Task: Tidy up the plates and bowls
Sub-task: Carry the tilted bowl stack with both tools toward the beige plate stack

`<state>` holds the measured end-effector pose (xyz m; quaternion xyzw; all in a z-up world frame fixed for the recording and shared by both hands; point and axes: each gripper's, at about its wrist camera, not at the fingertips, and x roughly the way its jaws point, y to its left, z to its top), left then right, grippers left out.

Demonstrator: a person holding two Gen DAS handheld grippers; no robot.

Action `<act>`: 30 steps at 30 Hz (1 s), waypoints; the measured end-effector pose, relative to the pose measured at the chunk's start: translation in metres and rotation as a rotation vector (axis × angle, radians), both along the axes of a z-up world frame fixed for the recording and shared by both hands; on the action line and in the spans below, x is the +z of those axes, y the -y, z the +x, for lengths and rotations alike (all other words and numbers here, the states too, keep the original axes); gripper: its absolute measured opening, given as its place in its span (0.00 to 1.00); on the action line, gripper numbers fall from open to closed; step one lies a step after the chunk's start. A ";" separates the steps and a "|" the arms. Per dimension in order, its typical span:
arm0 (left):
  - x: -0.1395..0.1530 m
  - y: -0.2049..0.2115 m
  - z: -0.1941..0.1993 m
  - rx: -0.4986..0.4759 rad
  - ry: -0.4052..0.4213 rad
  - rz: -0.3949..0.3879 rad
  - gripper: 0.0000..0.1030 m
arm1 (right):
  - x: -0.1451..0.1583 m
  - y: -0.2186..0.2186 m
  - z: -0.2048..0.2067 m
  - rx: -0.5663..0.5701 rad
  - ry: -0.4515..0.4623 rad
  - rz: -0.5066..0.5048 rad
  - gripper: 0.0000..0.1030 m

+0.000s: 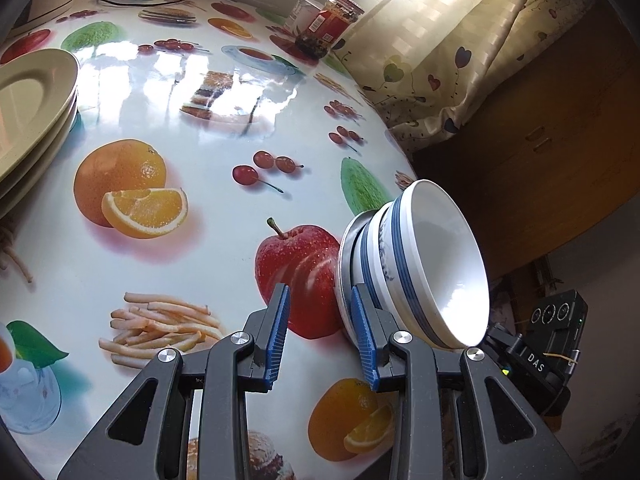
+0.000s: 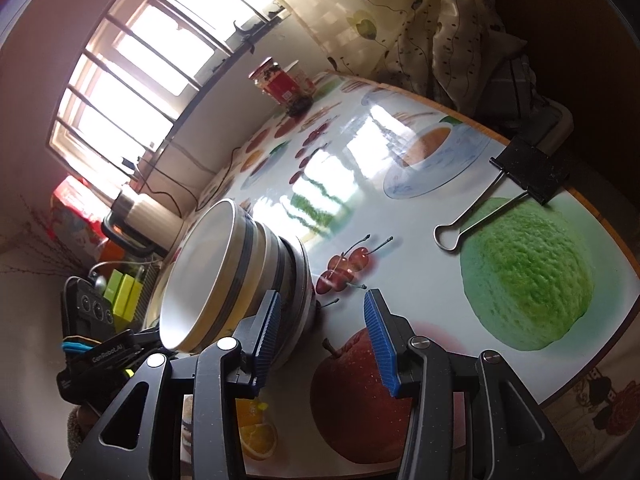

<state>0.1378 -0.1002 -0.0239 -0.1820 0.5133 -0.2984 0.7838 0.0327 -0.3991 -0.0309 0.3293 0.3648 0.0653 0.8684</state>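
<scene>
A stack of white bowls with blue bands (image 1: 436,264) (image 2: 208,264) rests on the fruit-print table, over a grey-rimmed dish at its bottom. My left gripper (image 1: 320,292) is just left of the stack. It is open, with only the printed apple showing between its blue pads, and its right finger (image 1: 362,328) lies against the stack's base. My right gripper (image 2: 323,296) flanks the stack from the other side, open over the tablecloth. Its left finger (image 2: 266,332) is at the bottom dish. A pile of olive-green plates (image 1: 32,96) sits at the far left.
A red-lidded jar (image 1: 332,24) (image 2: 280,84) and a white cup (image 1: 304,10) stand at the far table edge by the curtain (image 1: 460,40). A black binder clip (image 2: 520,176) grips the table's right edge. A kettle (image 2: 140,216) stands by the window.
</scene>
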 end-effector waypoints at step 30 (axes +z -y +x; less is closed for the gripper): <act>-0.017 -0.008 0.013 0.021 -0.087 -0.157 0.32 | -0.026 0.020 0.006 0.077 0.058 0.290 0.17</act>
